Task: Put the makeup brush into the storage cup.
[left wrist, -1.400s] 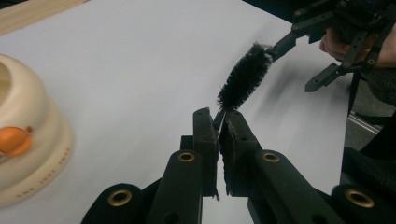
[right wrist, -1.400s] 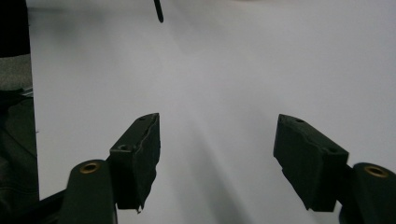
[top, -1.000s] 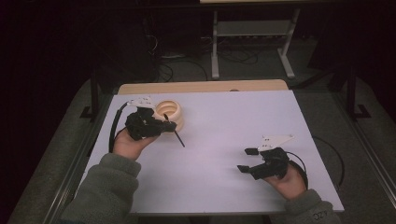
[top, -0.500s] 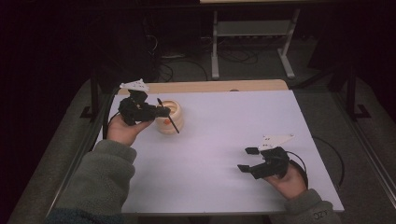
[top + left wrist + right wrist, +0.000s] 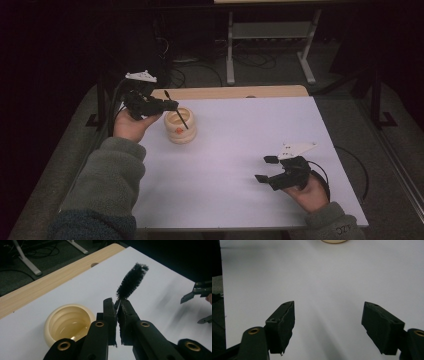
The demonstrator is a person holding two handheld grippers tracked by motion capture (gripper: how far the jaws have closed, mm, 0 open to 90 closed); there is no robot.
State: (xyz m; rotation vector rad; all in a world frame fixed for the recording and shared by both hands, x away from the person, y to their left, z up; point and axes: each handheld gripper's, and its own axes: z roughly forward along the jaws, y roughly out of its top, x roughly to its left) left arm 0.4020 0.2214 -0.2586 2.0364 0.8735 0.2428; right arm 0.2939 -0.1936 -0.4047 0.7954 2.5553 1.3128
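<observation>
White tabletop (image 5: 235, 150) lies under both my tools. Nearest me, my right gripper (image 5: 266, 168) rests low at the near right edge, jaws spread wide with nothing between them. Farther off on the left, my left gripper (image 5: 172, 105) is clenched on a black brush (image 5: 131, 280), bristles clear of the jaws, slanting above a cream cup (image 5: 180, 126) with liquid inside.

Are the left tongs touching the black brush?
Touching: in the left gripper view, the left tongs are shut on the brush, pinching its stem.
</observation>
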